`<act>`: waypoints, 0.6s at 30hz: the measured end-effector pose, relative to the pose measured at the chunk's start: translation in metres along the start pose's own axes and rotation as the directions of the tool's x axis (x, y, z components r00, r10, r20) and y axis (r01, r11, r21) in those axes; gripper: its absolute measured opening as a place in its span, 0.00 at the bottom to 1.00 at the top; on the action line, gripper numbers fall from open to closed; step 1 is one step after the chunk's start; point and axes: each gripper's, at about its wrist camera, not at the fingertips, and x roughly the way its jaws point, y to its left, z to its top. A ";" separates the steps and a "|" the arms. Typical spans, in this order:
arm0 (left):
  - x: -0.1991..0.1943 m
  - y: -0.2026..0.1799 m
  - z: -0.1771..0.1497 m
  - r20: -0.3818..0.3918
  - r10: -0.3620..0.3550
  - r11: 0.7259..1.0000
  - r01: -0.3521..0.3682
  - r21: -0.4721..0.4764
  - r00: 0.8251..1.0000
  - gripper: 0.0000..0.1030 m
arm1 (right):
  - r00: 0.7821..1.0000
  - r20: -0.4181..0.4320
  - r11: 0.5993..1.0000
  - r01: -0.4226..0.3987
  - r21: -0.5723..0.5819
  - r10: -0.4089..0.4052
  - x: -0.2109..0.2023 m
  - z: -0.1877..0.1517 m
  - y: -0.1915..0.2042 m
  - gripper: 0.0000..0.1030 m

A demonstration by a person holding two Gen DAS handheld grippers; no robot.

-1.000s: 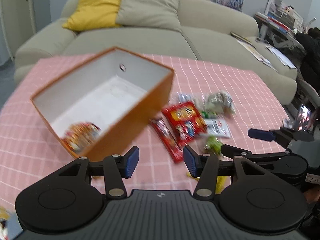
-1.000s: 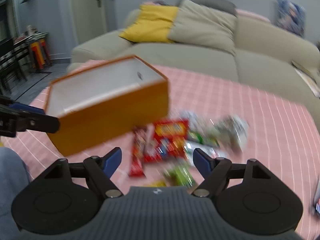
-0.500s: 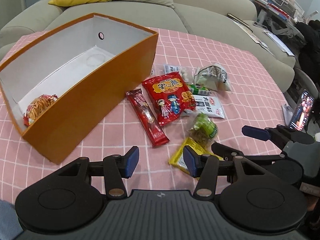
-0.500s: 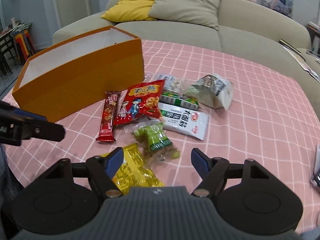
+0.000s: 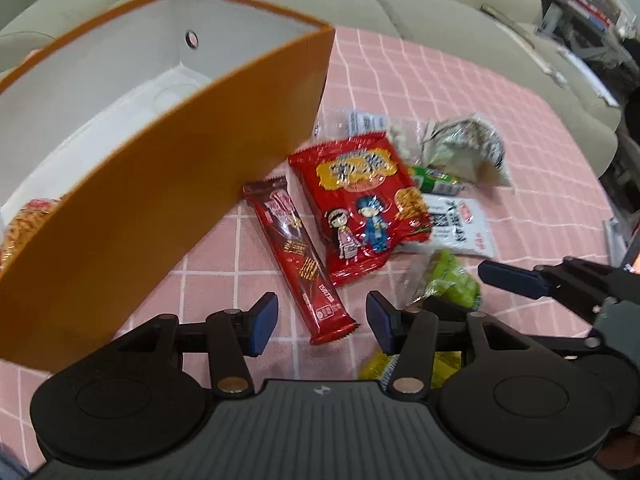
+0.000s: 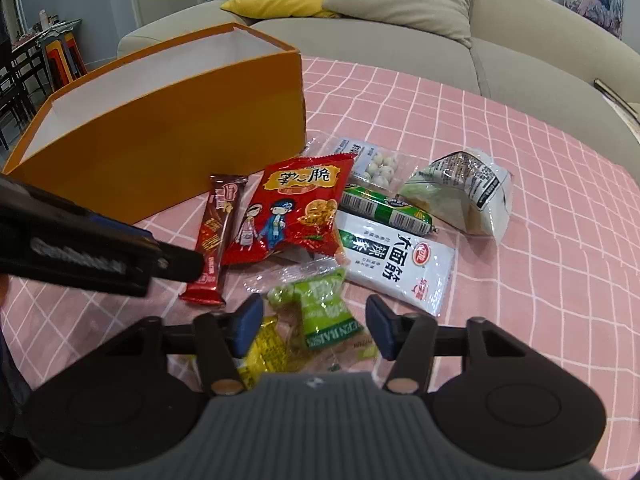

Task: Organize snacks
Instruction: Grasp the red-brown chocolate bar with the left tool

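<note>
An orange box with a white inside stands at the left; one orange snack pack lies in it. The box also shows in the right wrist view. Beside it lie a dark red bar, a red cartoon bag, a white noodle pack, a green sausage, a silver bag, green raisins and a yellow pack. My left gripper is open, just above the bar's near end. My right gripper is open, straddling the raisin pack.
The pink checked tablecloth covers the table. A beige sofa with yellow and grey cushions stands behind it. The left gripper's finger crosses the left of the right wrist view. A phone lies at the right edge.
Both grippers have moved down and closer to the snack pile. The left now hangs over the red bar, the right over the raisin pack. Both stay open.
</note>
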 end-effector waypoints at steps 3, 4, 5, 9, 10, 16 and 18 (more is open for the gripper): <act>0.013 -0.004 0.003 -0.023 0.004 1.000 -0.004 0.003 1.000 0.59 | 1.000 -0.011 1.000 -0.012 0.017 0.012 0.004 0.003 -0.003 0.46; 0.016 -0.006 0.004 -0.028 0.010 1.000 -0.010 0.009 1.000 0.59 | 1.000 -0.014 1.000 -0.014 0.019 0.015 0.006 0.003 -0.004 0.46; 0.019 -0.008 0.004 -0.034 0.024 1.000 -0.023 0.018 0.999 0.59 | 1.000 -0.019 1.000 -0.017 0.021 0.018 0.007 0.003 -0.005 0.46; 0.026 -0.009 0.001 -0.070 0.063 0.997 -0.060 0.043 0.996 0.58 | 0.999 -0.039 0.999 -0.018 0.027 0.019 0.009 0.000 -0.009 0.46; 0.025 -0.007 0.001 -0.068 0.056 0.998 -0.054 0.042 0.996 0.55 | 0.999 -0.041 0.999 -0.016 0.029 0.018 0.008 -0.001 -0.010 0.46; 0.015 0.009 -0.009 -0.105 0.052 0.998 -0.047 0.052 0.993 0.34 | 0.999 -0.033 0.999 -0.030 0.043 0.031 0.003 -0.006 -0.017 0.47; 0.011 0.013 -0.010 -0.115 0.061 0.997 -0.056 0.053 0.991 0.34 | 0.999 -0.029 0.998 -0.043 0.045 0.044 0.002 -0.006 -0.018 0.47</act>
